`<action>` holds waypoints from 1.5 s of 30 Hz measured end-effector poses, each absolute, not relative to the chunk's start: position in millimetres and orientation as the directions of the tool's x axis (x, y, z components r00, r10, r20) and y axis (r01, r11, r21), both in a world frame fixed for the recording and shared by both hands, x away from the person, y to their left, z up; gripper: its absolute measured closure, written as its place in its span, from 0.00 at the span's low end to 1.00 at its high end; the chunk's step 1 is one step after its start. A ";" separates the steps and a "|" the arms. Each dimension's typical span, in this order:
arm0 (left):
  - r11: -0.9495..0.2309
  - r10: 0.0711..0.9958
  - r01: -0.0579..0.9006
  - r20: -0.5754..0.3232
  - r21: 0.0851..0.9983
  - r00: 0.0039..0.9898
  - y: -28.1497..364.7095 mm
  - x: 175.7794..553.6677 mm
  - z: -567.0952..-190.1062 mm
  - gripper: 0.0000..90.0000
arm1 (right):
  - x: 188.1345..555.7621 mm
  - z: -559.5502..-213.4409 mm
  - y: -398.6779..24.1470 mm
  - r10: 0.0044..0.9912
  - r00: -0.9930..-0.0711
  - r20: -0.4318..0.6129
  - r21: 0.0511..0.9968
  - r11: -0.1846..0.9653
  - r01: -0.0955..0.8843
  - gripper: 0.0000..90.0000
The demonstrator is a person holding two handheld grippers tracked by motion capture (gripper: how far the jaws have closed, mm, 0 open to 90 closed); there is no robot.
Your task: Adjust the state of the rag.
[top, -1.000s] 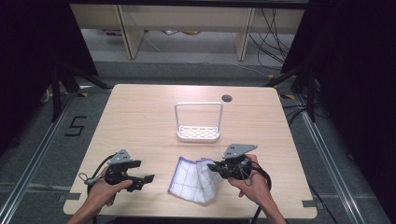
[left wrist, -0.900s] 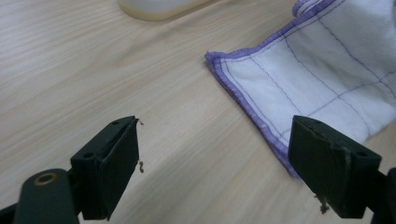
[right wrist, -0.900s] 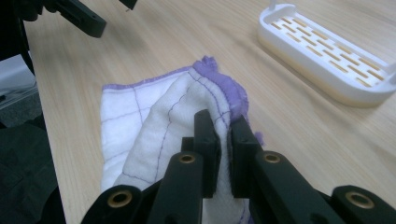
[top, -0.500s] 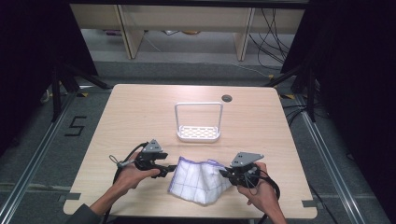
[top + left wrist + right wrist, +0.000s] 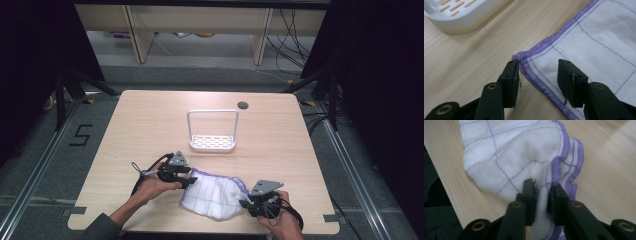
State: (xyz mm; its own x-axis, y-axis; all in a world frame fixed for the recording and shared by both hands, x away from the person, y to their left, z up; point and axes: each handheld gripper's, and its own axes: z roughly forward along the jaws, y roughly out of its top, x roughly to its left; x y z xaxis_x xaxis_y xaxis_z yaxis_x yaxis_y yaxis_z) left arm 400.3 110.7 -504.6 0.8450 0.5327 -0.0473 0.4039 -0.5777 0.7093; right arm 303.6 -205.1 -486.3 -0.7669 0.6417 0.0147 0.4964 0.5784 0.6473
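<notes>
A white quilted cloth (image 5: 215,192) with a purple hem lies near the table's front edge, between my two grippers. My right gripper (image 5: 246,202) is shut on a bunched fold of the cloth (image 5: 524,165) at its right end. My left gripper (image 5: 191,176) is at the cloth's left corner. Its jaws stand open (image 5: 537,75), straddling the purple-hemmed corner of the cloth (image 5: 599,47), one jaw over bare wood, the other over the fabric.
A white slotted rack (image 5: 212,131) with a tall wire handle stands mid-table; its base (image 5: 461,15) lies just beyond my left gripper. A round cable hole (image 5: 243,105) is at the table's far edge. Shelving and cables are behind the table.
My left gripper has moved right from the table's front left to the cloth's left corner. My right gripper has drawn toward the front edge, pulling the cloth's right end along and bunching it.
</notes>
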 end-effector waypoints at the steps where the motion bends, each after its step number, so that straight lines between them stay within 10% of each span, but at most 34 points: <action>1: -0.583 0.527 0.398 -0.043 0.708 0.849 109.7 400.4 -503.8 0.58 | 303.6 -486.3 -205.1 0.642 -0.767 0.015 0.647 0.578 0.496 0.74; 19: -0.621 0.530 0.389 -0.001 0.681 0.848 102.4 404.2 -504.9 0.60 | 288.7 -463.3 -227.9 0.720 -0.693 -0.040 0.704 0.513 0.491 0.64; 32: -0.583 0.528 0.402 -0.047 0.706 0.848 104.5 413.5 -509.0 0.97 | 290.2 -463.3 -233.9 0.737 -0.675 -0.042 0.710 0.497 0.499 0.69; 45: -0.564 0.469 0.308 -0.010 0.766 0.883 108.5 391.4 -481.8 0.99 | 296.9 -460.8 -222.1 0.704 -0.710 0.008 0.725 0.485 0.489 0.73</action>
